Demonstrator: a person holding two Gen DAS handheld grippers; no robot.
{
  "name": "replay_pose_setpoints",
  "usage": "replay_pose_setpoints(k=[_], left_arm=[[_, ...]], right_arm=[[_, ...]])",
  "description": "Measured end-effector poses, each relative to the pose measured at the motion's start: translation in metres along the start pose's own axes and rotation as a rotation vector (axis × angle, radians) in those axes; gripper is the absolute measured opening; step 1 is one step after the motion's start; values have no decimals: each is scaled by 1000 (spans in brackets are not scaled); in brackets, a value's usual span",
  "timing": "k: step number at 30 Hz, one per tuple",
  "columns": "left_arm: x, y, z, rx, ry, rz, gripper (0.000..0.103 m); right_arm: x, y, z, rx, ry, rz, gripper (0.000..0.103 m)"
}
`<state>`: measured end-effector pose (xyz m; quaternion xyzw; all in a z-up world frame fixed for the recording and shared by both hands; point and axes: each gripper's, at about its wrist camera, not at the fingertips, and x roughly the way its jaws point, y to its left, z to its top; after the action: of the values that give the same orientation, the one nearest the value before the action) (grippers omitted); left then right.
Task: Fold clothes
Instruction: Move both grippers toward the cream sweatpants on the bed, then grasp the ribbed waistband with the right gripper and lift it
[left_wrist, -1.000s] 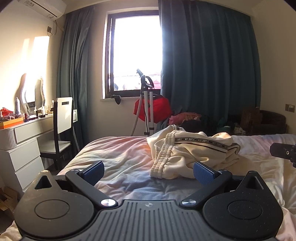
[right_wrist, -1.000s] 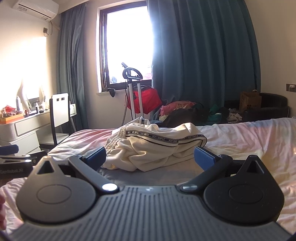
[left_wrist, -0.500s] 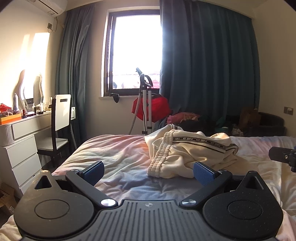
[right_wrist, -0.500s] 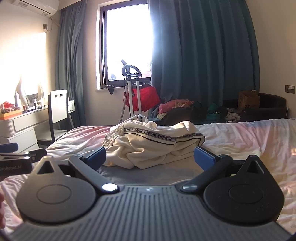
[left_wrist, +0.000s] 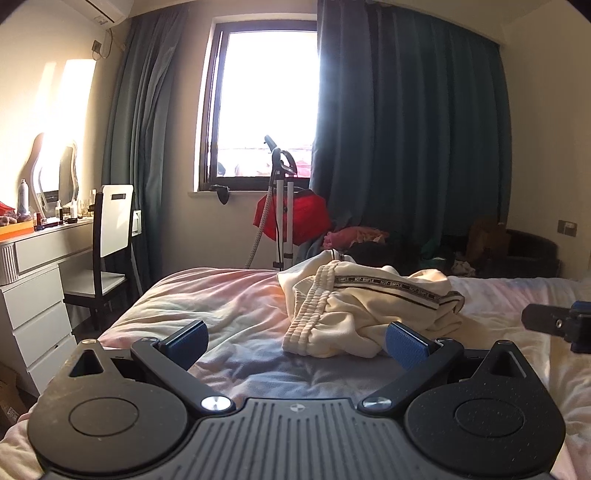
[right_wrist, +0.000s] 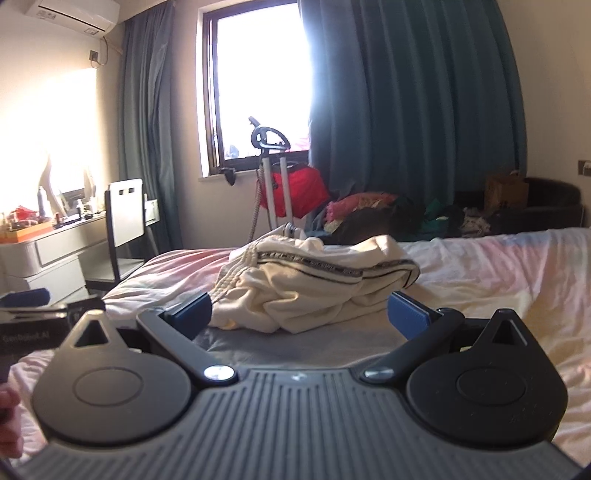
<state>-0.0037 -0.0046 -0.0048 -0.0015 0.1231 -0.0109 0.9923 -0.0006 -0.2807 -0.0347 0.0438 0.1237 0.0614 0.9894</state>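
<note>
Cream trousers with a ribbed waistband and a lettered black stripe lie crumpled on the pale pink bed. Both the left gripper and the right gripper hover just before the heap, jaws spread wide, holding nothing

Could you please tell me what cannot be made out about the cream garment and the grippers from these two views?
- Cream garment: crumpled in a heap on the bed, so its full shape is hidden in both views.
- Its far side: hidden behind its own folds.
- Lettering on the dark stripe: too small to read in the right wrist view.
- Right gripper in the left wrist view: cut off by the right edge.
- Left gripper in the right wrist view: cut off by the left edge.
</note>
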Motion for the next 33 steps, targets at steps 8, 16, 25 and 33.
replay_pose_setpoints(k=[8, 16, 25, 33], left_arm=[[-12, 23, 18, -69, 0, 56, 103], [5, 59, 6, -176, 52, 26, 103], [66, 79, -43, -254, 205, -24, 103], [108, 95, -61, -330, 265, 15, 103]], right_arm=[[69, 13, 18, 8, 88, 110, 103], [216, 51, 53, -27, 203, 71, 95], [388, 106, 75, -190, 276, -20, 95], [446, 92, 42, -155, 401, -125, 67]])
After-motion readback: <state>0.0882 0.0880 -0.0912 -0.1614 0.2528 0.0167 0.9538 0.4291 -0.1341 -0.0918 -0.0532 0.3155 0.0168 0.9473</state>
